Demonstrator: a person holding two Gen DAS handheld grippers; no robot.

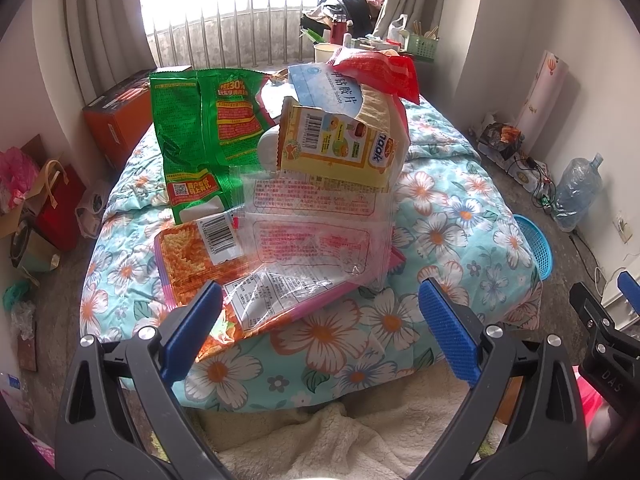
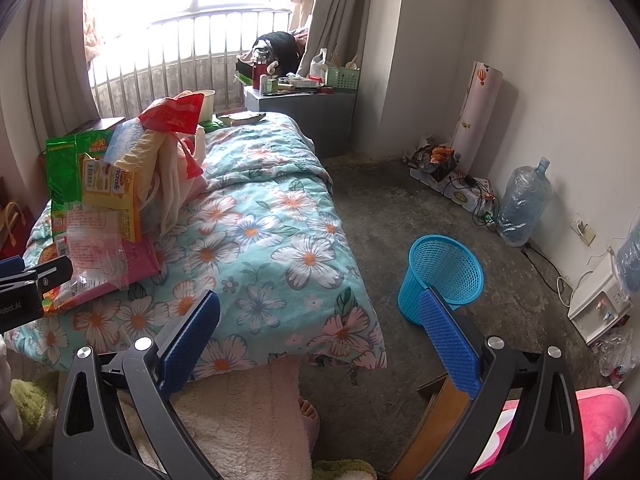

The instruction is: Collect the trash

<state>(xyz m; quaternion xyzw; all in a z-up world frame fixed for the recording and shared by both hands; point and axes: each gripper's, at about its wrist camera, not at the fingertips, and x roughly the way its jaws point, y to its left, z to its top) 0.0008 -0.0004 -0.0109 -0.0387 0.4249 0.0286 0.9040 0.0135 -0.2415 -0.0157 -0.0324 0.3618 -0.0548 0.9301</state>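
A heap of empty food wrappers sits on the floral quilt (image 1: 460,216) of a bed, at about 12 o'clock from the left gripper (image 1: 320,320), whose blue fingers (image 1: 192,328) are spread wide and hold nothing. The left finger lies just at the near edge of an orange noodle packet (image 1: 192,256), though whether they touch cannot be told. On that packet rests a clear plastic bag (image 1: 316,236) with red print, and above it a yellow biscuit pack (image 1: 336,148) leans against a green snack bag (image 1: 196,132) at 11 o'clock; a pale blue tablet box (image 1: 328,88) and a red wrapper (image 1: 376,68) top the heap. The right gripper (image 2: 320,340) hangs over the bed's near corner, its fingers (image 2: 448,340) likewise released and empty. A blue mesh wastebasket (image 2: 444,276) stands upright on the concrete floor (image 2: 380,220) at about 1 o'clock from it, just beside the bed. From the right wrist view the heap (image 2: 112,184) lies at 10 o'clock.
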